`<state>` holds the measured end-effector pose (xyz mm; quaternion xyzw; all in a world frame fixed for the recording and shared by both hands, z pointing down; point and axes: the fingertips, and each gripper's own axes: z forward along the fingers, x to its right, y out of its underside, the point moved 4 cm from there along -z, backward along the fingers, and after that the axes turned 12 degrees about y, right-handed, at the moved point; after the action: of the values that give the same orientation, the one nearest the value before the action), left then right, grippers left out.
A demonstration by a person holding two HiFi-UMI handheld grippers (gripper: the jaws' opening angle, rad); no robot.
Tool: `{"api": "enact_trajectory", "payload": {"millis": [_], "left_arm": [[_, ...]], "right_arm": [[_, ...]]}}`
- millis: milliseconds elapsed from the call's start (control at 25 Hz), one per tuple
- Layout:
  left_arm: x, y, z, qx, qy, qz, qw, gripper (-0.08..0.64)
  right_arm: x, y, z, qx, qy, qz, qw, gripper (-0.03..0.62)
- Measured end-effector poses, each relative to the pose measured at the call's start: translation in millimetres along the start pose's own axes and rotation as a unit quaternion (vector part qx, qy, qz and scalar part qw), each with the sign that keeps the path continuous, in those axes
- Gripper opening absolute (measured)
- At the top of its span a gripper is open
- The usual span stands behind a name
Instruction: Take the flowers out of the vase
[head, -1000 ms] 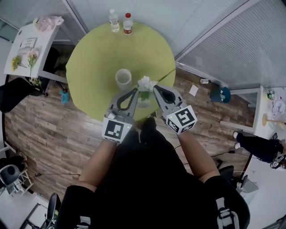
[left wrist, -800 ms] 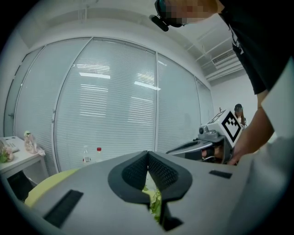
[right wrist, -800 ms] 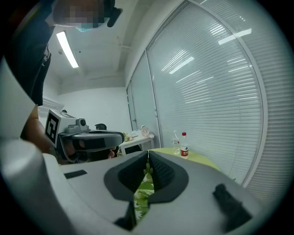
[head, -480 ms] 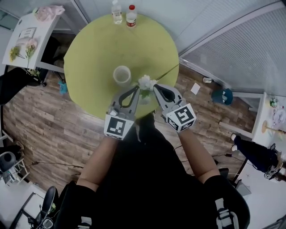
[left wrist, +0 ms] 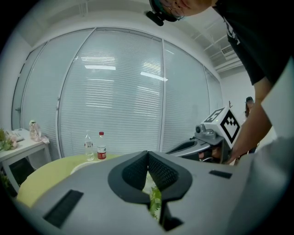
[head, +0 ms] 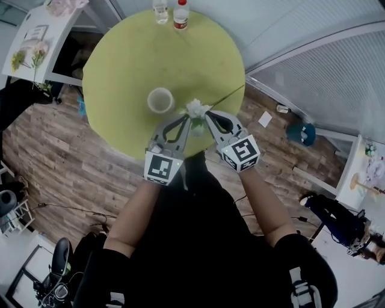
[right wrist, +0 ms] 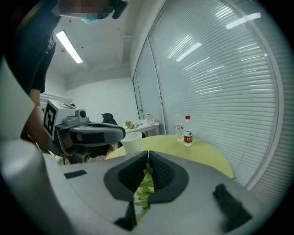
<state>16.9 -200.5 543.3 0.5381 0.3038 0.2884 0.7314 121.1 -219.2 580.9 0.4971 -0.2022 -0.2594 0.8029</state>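
A small bunch of white flowers (head: 196, 109) with green leaves hangs over the near edge of the round green table (head: 138, 60). One long thin stem (head: 228, 96) sticks out to the right. My left gripper (head: 182, 119) and right gripper (head: 209, 115) meet at the bunch from both sides. Both are shut, with their tips against the stems just under the blooms. In the left gripper view the pads (left wrist: 158, 172) are pressed together with leaves (left wrist: 155, 202) in the slit. The right gripper view shows the same leaves (right wrist: 144, 186). A white cup-shaped vase (head: 160, 100) stands empty to the left.
Two bottles (head: 180, 15) stand at the table's far edge by the window blinds. A white side table (head: 30, 42) with more flowers is at the upper left. A teal object (head: 299, 133) lies on the wooden floor to the right. My own body fills the lower frame.
Both grippers have come down a little together, and the flowers have stayed between their tips. The bunch now sits slightly farther from the white vase.
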Motion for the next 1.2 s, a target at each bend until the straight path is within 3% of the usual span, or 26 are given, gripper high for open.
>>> {"api": "enact_trajectory", "payload": {"millis": [800,1200], "left_arm": [[-10,49,52,-0.032,-0.040,-0.027,0.9983,0.012],[-13,68,63,-0.046,-0.045,-0.047,0.9968,0.012]], "right_arm": [[36,48,40,-0.028,-0.021,-0.010,0.999,0.021],[46,62,51,-0.034,-0.010,-0.003,0.999,0.023]]}}
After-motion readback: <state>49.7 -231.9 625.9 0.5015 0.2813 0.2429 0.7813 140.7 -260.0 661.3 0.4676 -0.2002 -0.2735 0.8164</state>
